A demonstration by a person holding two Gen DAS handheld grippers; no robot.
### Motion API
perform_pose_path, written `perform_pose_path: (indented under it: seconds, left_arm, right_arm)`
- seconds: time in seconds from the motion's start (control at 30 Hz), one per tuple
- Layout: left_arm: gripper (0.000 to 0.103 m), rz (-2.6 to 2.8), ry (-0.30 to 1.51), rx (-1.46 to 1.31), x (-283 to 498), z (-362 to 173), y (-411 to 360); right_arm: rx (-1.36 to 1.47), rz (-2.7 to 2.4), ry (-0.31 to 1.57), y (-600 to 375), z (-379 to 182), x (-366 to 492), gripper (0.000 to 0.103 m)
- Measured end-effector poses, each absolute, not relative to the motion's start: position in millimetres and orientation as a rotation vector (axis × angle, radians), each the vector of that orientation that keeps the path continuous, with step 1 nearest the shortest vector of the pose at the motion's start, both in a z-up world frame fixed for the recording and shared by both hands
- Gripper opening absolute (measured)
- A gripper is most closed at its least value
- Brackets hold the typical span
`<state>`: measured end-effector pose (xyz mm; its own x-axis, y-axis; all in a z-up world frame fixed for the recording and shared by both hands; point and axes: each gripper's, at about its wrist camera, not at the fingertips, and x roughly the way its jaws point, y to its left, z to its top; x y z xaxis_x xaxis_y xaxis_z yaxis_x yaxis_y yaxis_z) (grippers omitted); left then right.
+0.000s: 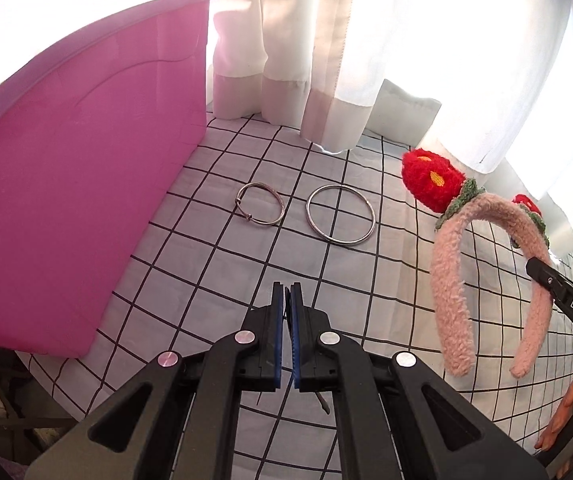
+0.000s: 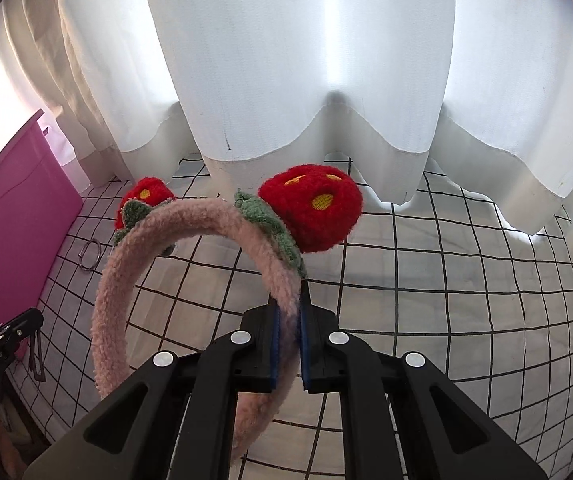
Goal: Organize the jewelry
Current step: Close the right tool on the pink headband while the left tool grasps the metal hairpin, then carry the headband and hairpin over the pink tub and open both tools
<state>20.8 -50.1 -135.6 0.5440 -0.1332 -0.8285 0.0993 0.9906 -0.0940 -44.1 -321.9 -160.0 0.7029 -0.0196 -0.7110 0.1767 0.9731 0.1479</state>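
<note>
The right claw (image 2: 286,344) is clamping 1 side of the fuzzy pink headband (image 2: 190,248), carrying it above the checked bedsheet (image 2: 446,280), probably toward the pink box (image 1: 66,200). The left claw (image 1: 287,320) is closed, pinching only a thin dark cord (image 1: 286,316). 2 silver bangles (image 1: 340,215) are lying ahead on the sheet, near the box.

Two metal bangles (image 1: 302,214) lie beside a pink box (image 1: 78,184).
</note>
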Motion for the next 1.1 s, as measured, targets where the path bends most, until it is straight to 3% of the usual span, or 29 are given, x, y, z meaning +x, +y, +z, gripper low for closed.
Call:
perform_pose_path:
  seconds: [0.57, 0.83, 1.1]
  left_arm:
    - [0.004, -0.241, 0.744, -0.067, 23, 7, -28]
    - [0.004, -0.078, 0.643, -0.106, 42, 62, 64]
    - [0.004, 0.107, 0.678, -0.146, 62, 57, 166]
  right_arm:
    - [0.159, -0.038, 0.56, -254, -33, -44, 0.008]
    - [0.107, 0.102, 0.446, -175, 36, -5, 0.008]
    - [0.008, 0.275, 0.476, -61, 41, 52, 0.008]
